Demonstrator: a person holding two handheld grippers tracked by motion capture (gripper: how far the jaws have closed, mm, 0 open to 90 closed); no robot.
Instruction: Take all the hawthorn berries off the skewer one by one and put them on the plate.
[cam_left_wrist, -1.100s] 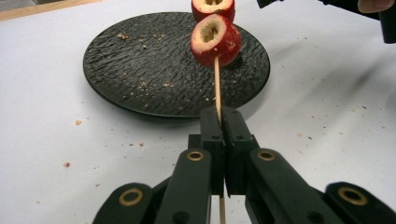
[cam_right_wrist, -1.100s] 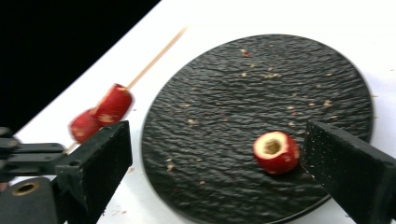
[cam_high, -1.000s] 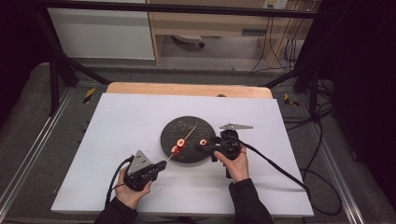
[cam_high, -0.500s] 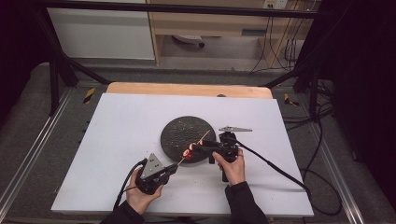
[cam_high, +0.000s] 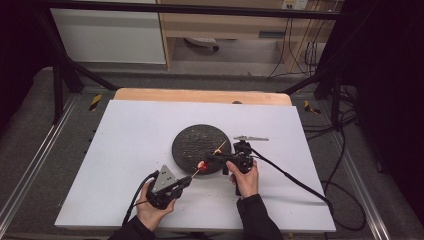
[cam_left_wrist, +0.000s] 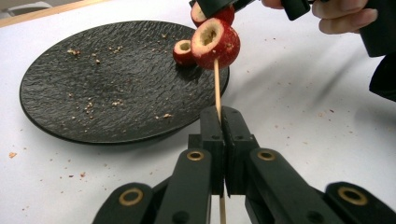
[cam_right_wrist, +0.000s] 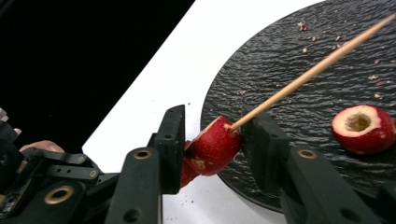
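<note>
A thin wooden skewer (cam_left_wrist: 216, 84) carries a hollowed red fruit piece (cam_left_wrist: 215, 42) over the near rim of the black plate (cam_high: 195, 140). My left gripper (cam_left_wrist: 223, 126) is shut on the skewer's lower end, near the table's front edge (cam_high: 186, 180). My right gripper (cam_right_wrist: 215, 116) reaches in from the right (cam_high: 210, 159). Its jaws press both sides of a red fruit piece (cam_right_wrist: 215, 147) that the skewer (cam_right_wrist: 317, 67) enters. A second red piece sits just behind it between the jaws. One more hollowed piece (cam_right_wrist: 362, 128) lies loose on the plate (cam_right_wrist: 303, 107).
Crumbs are scattered over the plate (cam_left_wrist: 93, 93) and the white table top (cam_high: 130, 135). A small grey metal tool (cam_high: 251, 138) lies right of the plate. A black cable (cam_high: 295, 180) trails from the right gripper off the table's right side.
My left gripper moved right and took hold of the skewer's lower end. The skewer and its fruit shifted from the plate's middle to its near rim, with the right gripper following.
</note>
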